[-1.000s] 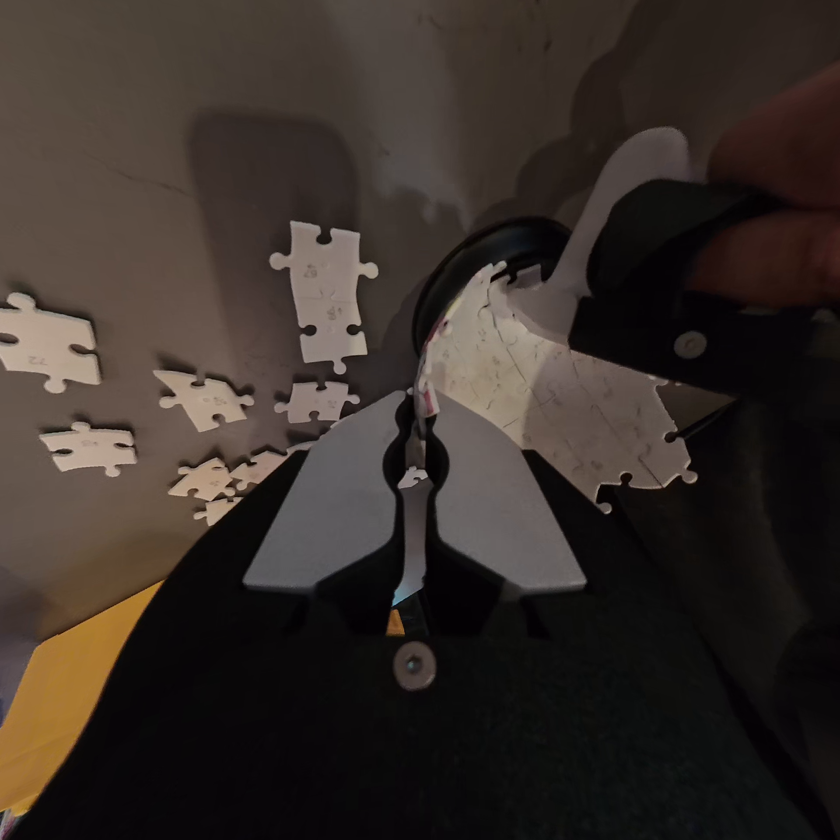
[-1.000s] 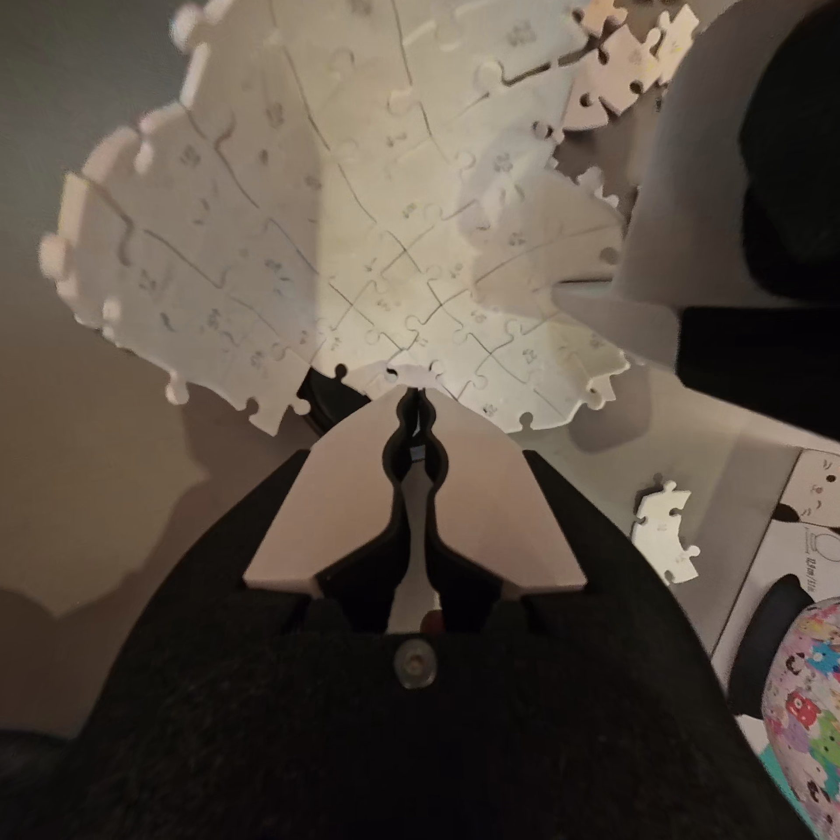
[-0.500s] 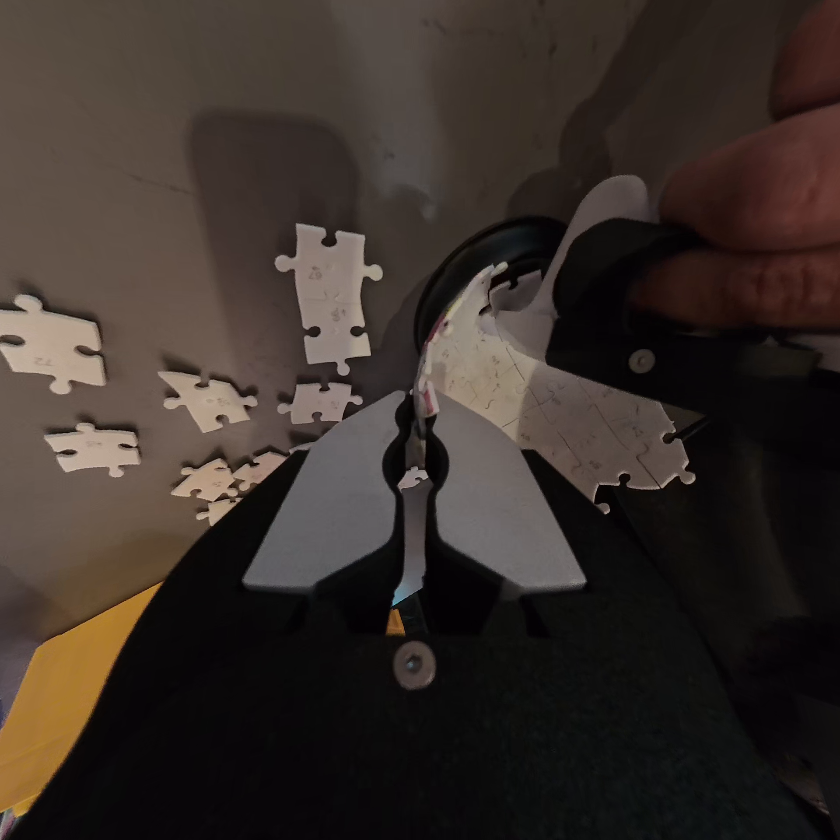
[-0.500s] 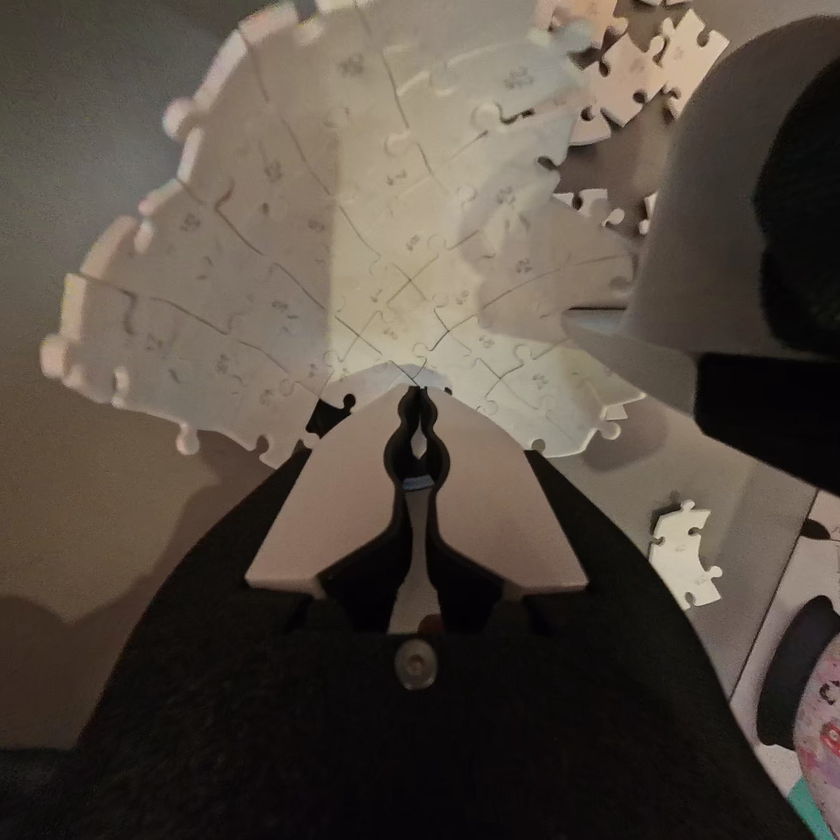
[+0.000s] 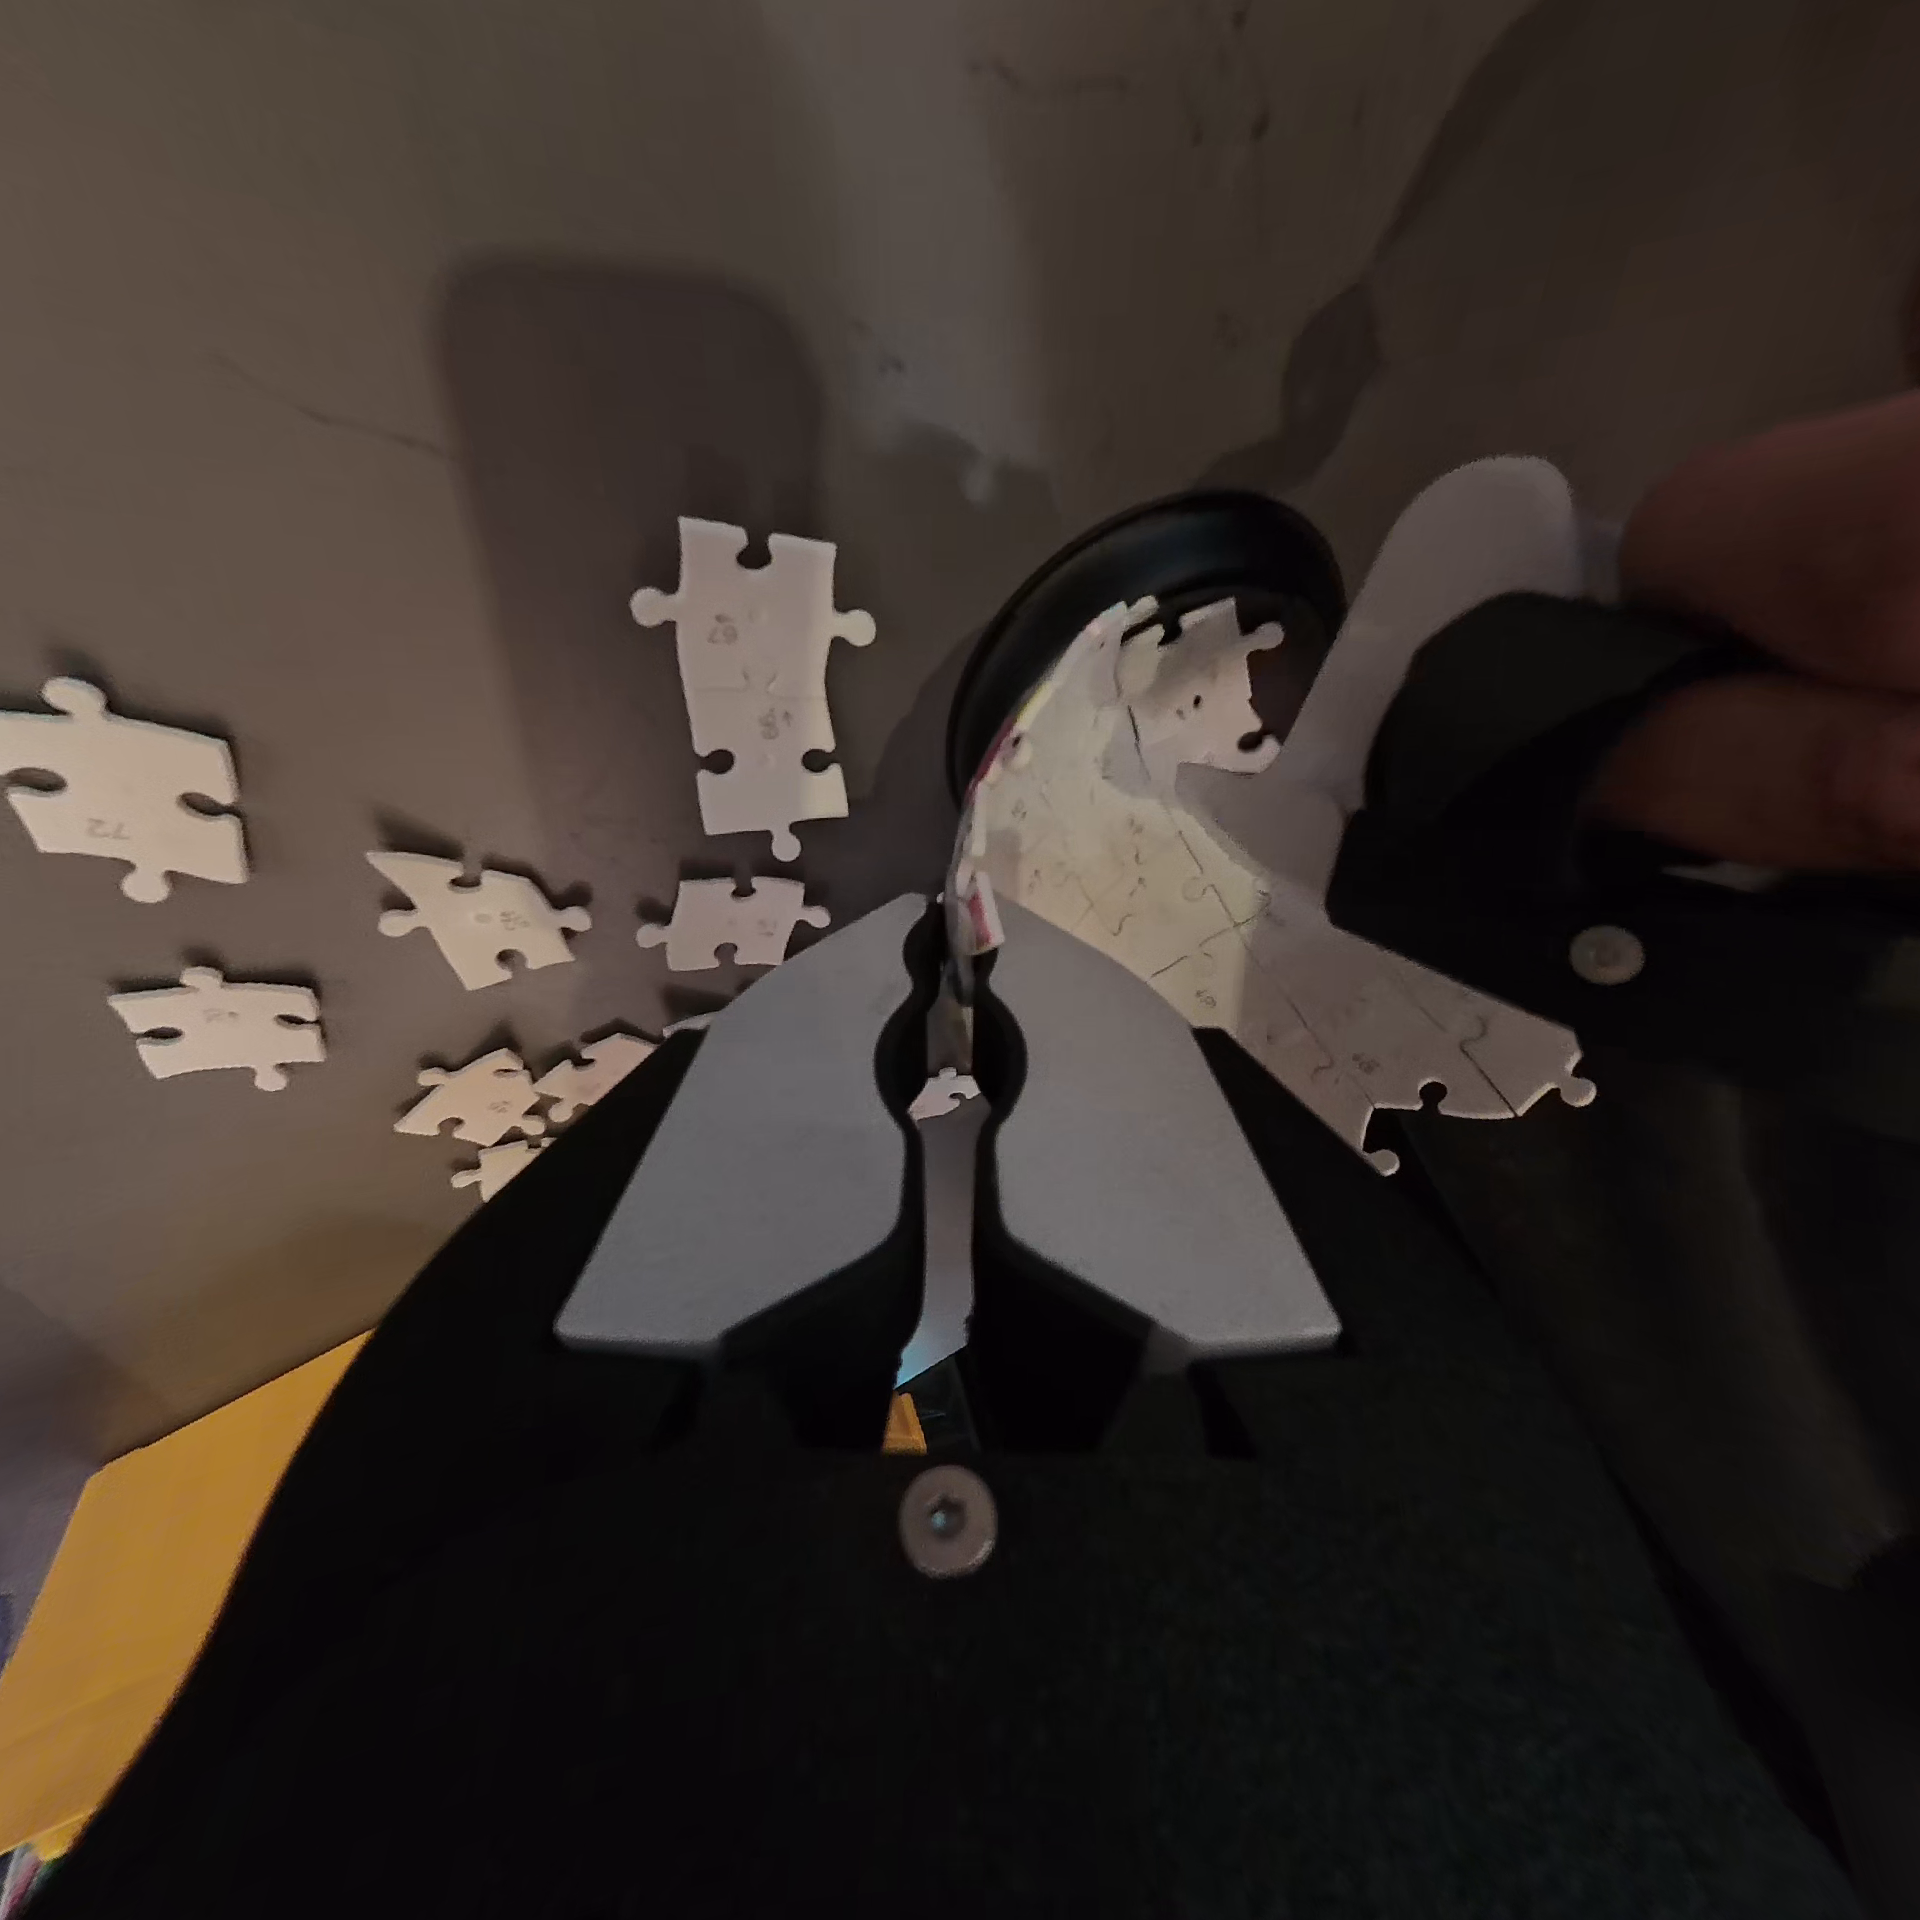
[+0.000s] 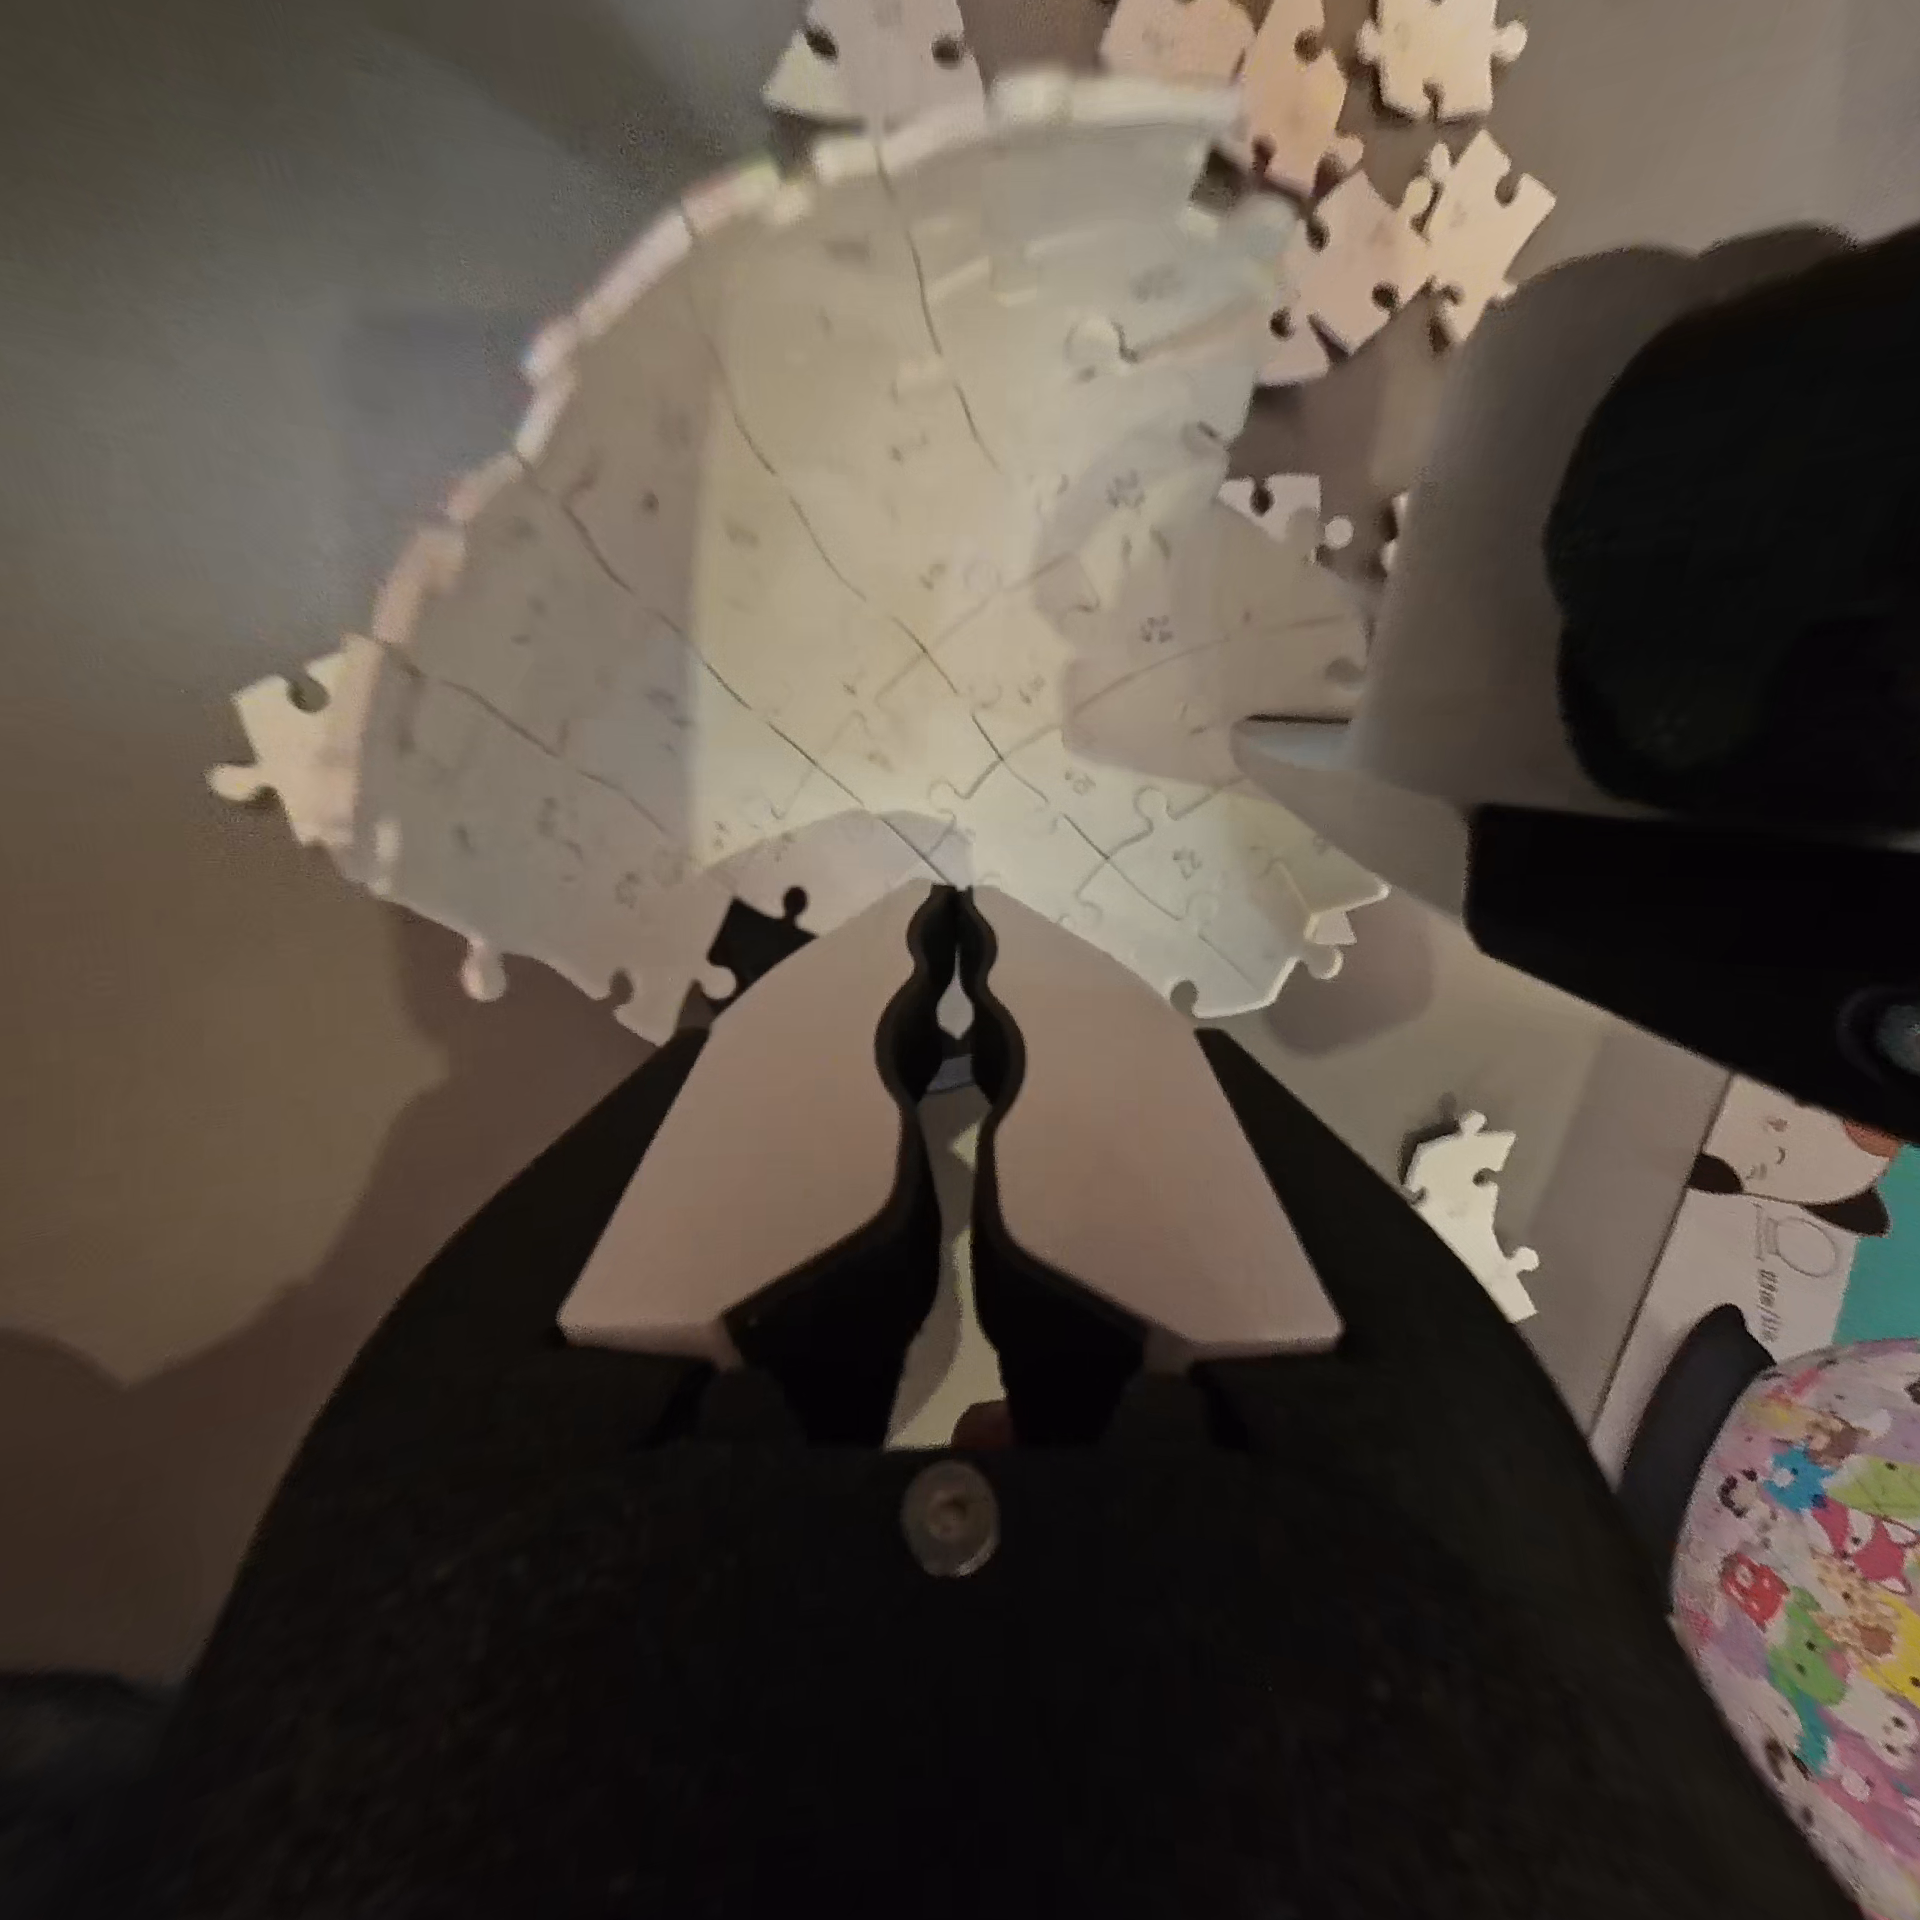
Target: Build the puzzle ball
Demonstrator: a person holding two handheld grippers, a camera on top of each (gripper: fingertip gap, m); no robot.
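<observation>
Puzzle ball, a half-built curved shell of white jigsaw pieces, hangs above the grey desk, held at two edges. Your left gripper has its fingers closed on one rim of the shell; your right gripper pinches the shell's near edge, fingers closed. Behind the shell sits a round black stand. Left of the shell, loose white puzzle pieces lie scattered flat on the desk. Your hand is right of the shell.
</observation>
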